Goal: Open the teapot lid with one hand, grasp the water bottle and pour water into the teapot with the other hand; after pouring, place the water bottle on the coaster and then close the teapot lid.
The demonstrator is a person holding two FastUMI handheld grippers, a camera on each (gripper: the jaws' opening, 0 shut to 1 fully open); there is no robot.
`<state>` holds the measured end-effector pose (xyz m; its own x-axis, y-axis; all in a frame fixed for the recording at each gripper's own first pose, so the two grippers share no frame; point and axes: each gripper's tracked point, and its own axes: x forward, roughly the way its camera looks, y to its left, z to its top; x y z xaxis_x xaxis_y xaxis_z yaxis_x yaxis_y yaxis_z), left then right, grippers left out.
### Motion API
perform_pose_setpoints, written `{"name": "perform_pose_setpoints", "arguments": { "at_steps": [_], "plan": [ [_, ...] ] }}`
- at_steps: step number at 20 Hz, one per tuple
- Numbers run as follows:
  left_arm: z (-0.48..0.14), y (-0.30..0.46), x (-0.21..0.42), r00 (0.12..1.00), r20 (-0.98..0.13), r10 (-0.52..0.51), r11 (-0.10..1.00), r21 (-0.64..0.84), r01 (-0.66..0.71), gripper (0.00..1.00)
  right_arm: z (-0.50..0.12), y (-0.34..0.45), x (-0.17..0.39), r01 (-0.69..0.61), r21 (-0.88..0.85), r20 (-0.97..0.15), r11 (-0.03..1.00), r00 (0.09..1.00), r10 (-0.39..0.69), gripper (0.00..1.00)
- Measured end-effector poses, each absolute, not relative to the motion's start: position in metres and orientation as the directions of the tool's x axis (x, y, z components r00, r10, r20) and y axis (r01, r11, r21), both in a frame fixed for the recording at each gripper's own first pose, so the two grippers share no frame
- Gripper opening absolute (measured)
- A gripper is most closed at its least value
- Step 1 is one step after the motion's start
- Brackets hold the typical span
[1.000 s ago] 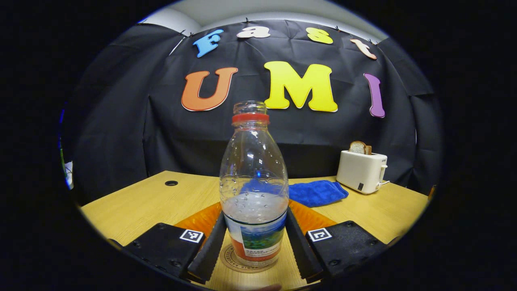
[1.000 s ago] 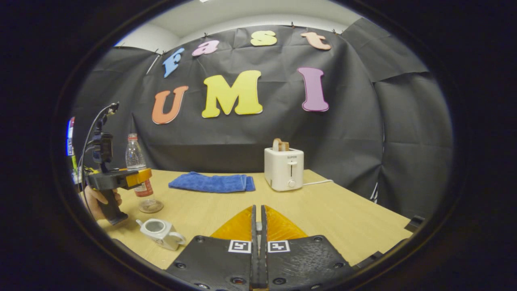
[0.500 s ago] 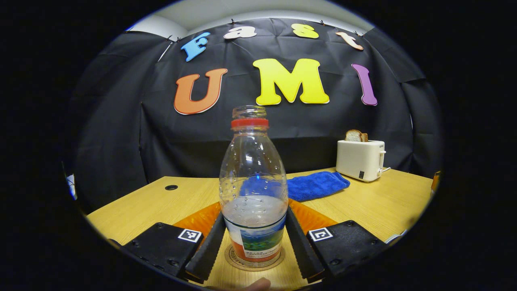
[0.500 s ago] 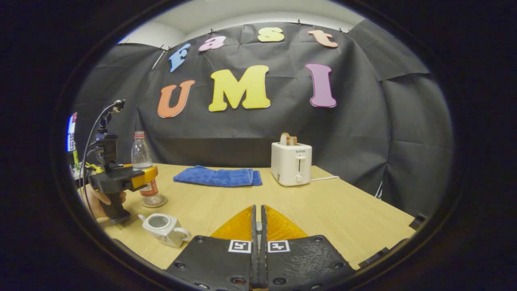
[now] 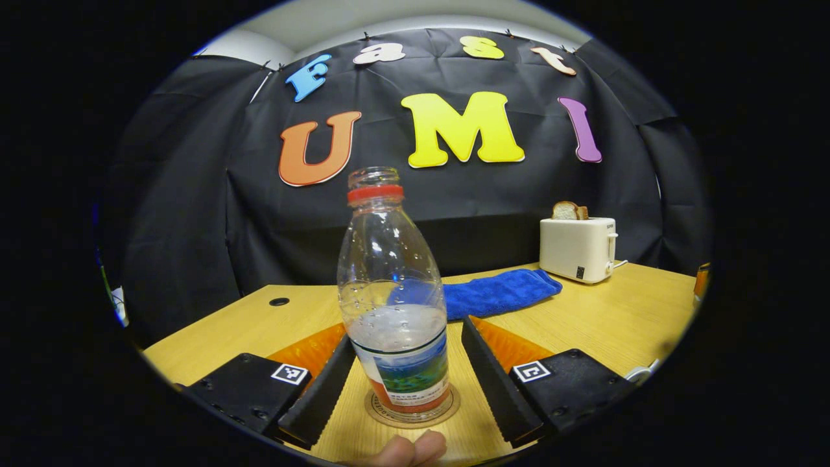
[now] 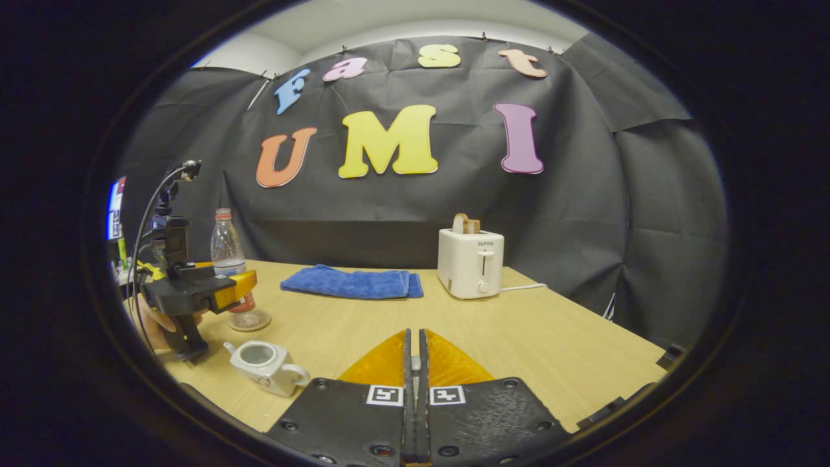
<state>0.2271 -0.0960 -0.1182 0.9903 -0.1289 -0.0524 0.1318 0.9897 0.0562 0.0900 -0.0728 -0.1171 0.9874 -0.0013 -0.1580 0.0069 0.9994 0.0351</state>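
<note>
Your left gripper (image 5: 405,383) stands spread wide, its ridged fingers (image 5: 496,383) flanking the water bottle (image 5: 395,305) with a gap on the right. The clear, dimpled plastic bottle stands upright on the round coaster (image 5: 447,407), uncapped, about a third full. Your right gripper (image 6: 415,389) is pressed closed, possibly on the lid, though you can't tell from here. The glossy white teapot (image 6: 267,367) sits open on the wooden table (image 6: 532,337), near the bottle.

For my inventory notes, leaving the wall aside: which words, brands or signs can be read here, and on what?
"SUPOR": on the toaster front.
Bottle label: print too small to read.
Coaster rim print: too blurred to read.
</note>
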Motion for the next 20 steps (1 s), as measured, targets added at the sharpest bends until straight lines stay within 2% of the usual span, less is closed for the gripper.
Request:
{"name": "perform_pose_setpoints", "arguments": {
  "at_steps": [6, 8, 12, 20],
  "plan": [
    [-0.124, -0.093, 0.209, 0.987, -0.058, -0.149, 0.989, 0.013, 0.15, 0.98, -0.107, -0.068, 0.084, 0.006, 0.009, -0.139, 1.0, 0.99, -0.005, 0.0],
    [-0.125, -0.081, 0.199, 0.993, -0.058, -0.107, 0.993, 0.046, 0.109, 0.98, -0.1, -0.065, 0.079, 0.001, -0.006, -0.133, 1.0, 0.991, -0.001, 0.0],
    [-0.107, -0.083, 0.165, 0.994, -0.024, -0.11, 0.993, 0.034, 0.11, 0.98, -0.08, -0.06, 0.069, -0.009, -0.025, -0.108, 1.0, 0.994, 0.006, 0.01],
    [-0.054, -0.071, 0.087, 0.997, 0.016, -0.074, 0.997, 0.035, 0.074, 0.98, -0.07, -0.009, 0.071, -0.139, -0.034, -0.122, 0.99, 0.983, 0.134, 0.0]
  ]
}}
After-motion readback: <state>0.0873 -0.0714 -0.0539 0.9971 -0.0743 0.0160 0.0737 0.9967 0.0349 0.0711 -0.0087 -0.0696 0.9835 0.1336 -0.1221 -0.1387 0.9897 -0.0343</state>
